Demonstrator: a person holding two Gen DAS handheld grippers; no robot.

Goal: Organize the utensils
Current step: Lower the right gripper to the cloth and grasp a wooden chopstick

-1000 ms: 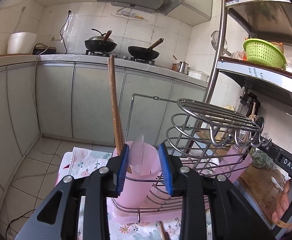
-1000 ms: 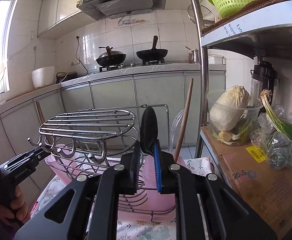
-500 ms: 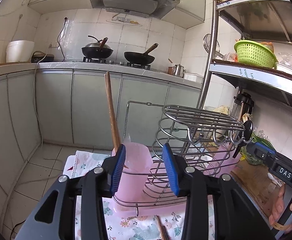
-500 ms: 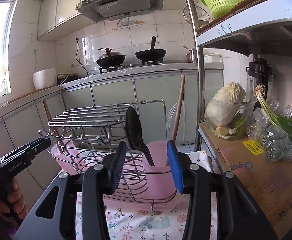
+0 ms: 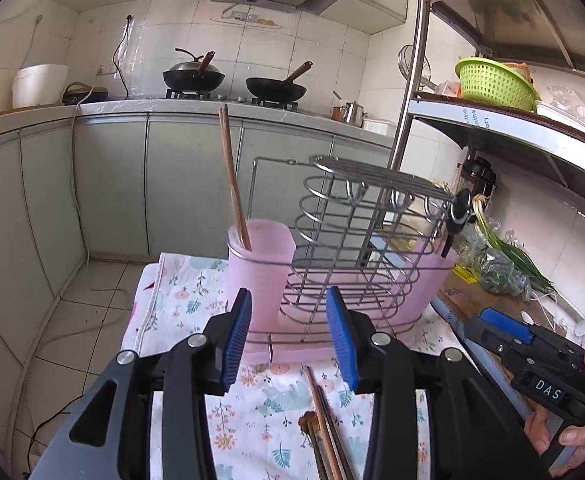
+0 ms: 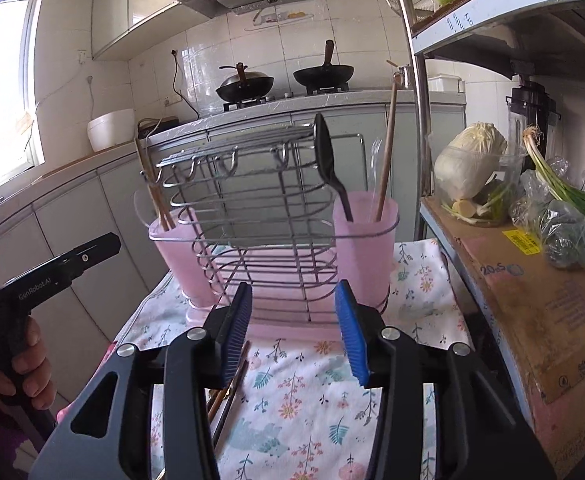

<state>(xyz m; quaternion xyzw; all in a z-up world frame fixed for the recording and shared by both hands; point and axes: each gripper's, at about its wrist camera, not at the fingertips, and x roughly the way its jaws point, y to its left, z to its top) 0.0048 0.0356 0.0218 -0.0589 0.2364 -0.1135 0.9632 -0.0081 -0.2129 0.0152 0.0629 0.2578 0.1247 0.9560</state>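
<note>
Both the left gripper [image 5: 288, 336] and right gripper [image 6: 298, 332] gape, ribbed blue pads empty. Ahead stands a wire rack [image 6: 252, 216] flanked by translucent pink cups [image 6: 366, 248] (glossy black spoon [image 6: 326, 160] inside one).

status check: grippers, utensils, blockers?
Left gripper and right gripper open, empty. Black spoon in right pink cup; chopsticks loose on cloth. No blockers.

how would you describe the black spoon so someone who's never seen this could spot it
Find the wire rack on the floral cloth, with a pink cup at each end. The black spoon stands in the pink cup nearest the cabbage, bowl up. Its cup-mates are a pale wooden stick and a clear utensil; it alone is black.
</note>
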